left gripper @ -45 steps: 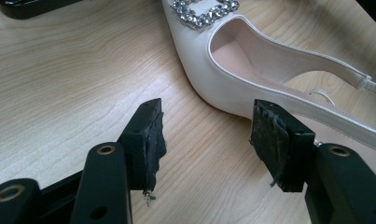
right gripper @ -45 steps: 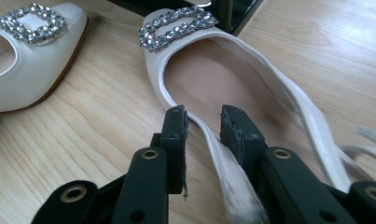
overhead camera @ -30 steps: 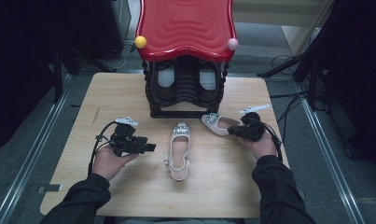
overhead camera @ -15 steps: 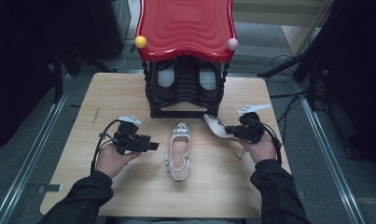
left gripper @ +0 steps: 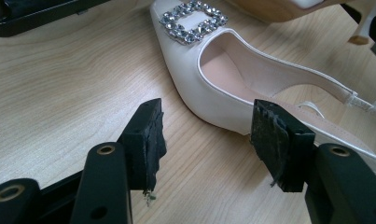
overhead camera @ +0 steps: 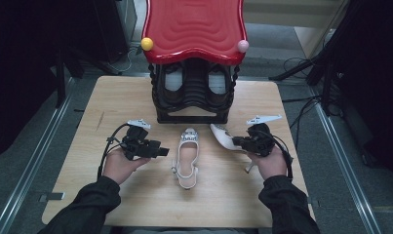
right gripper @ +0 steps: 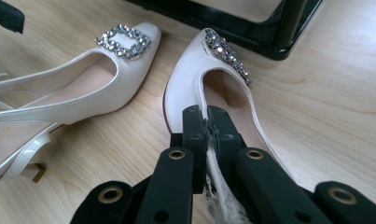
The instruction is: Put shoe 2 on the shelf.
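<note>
Two white slingback heels with rhinestone buckles lie on the wooden table [overhead camera: 135, 102]. One white shoe [overhead camera: 187, 157] [left gripper: 232, 88] [right gripper: 73, 88] rests flat at the table's middle, toe toward the rack. My left gripper [overhead camera: 161, 152] [left gripper: 205, 140] is open just left of it, and its side wall sits a little beyond the jaws. The other white shoe [overhead camera: 224, 137] [right gripper: 213, 79] is tilted and raised, its heel hanging below the hand. My right gripper [overhead camera: 235, 141] [right gripper: 207, 122] is shut on that shoe's side wall.
A black shoe rack [overhead camera: 193, 92] with a red wavy top [overhead camera: 194, 27] stands at the table's far middle, with dark shoes on its shelves. A yellow ball [overhead camera: 147, 44] and a pink ball [overhead camera: 243, 46] cap its front corners. Metal rails run along both sides of the table.
The right gripper has lifted the right-hand shoe off the table and tilted it, heel now hanging. The left gripper has moved right, closer to the middle shoe.
</note>
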{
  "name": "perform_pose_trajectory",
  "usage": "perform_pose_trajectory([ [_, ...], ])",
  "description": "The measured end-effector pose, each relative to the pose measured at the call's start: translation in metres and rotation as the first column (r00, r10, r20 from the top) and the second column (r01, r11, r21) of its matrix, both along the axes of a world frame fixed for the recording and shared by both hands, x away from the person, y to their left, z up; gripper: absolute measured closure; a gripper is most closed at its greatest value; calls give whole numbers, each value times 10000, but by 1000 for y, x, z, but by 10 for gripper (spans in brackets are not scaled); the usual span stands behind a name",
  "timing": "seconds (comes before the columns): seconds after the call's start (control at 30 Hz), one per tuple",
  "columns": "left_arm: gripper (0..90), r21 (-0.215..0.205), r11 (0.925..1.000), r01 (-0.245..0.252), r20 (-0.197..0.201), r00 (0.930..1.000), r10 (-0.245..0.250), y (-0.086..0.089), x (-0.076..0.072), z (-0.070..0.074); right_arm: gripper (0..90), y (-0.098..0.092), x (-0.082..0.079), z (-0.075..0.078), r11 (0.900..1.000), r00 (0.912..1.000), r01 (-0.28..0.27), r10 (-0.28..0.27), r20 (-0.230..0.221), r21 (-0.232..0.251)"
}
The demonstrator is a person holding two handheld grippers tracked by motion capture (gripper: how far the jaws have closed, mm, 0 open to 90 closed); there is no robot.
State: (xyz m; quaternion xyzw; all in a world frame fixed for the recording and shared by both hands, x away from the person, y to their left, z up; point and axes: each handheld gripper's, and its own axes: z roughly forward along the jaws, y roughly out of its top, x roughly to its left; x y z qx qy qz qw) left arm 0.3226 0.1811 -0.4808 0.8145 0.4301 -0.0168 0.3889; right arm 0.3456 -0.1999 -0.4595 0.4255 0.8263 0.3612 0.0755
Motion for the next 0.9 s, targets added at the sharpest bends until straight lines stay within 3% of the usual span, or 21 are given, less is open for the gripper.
perform_pose_trajectory([
  [0.47,446,13,10000,42,-21,10000,-42,0,-1,0,882,30,-13,-13,9998,9980,-167,160,-619,-117],
  [0.9,446,67,10000,72,-46,10000,-72,-2,-1,-1,851,46,-23,-26,9994,9977,168,-187,-649,-296],
])
